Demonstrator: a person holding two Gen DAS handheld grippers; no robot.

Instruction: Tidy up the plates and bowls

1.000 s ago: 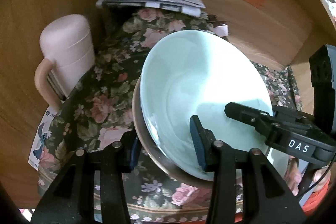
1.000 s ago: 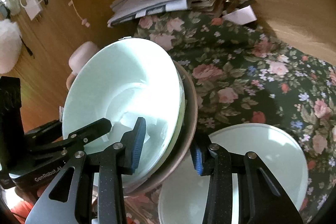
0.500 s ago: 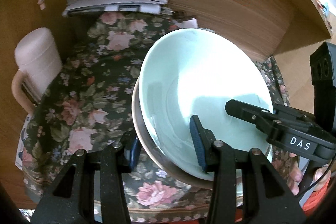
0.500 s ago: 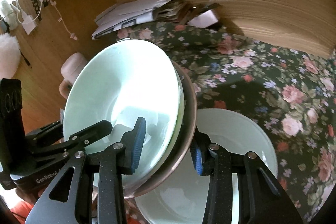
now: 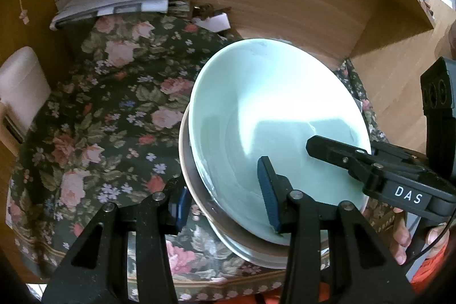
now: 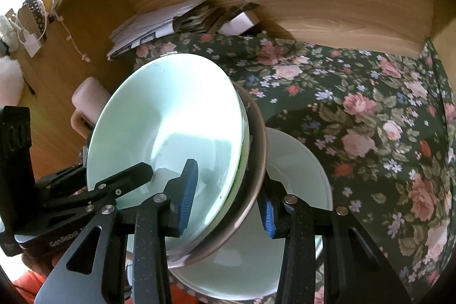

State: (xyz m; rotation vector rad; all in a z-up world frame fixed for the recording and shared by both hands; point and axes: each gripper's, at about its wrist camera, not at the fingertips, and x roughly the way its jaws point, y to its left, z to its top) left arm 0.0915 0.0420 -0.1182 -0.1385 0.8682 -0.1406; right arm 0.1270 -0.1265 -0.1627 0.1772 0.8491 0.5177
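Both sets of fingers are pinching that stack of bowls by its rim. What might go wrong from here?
1. The mint bowl only nests loosely in the brown bowl; the stack is tilted, so it might slide out.
2. The left gripper and right gripper grip opposite rims; uneven motion could twist the stack loose.
3. The white plate lies just beneath and could be struck.

Black grippers [image 5: 225,207], blue pads [image 6: 188,197] (silver screws).
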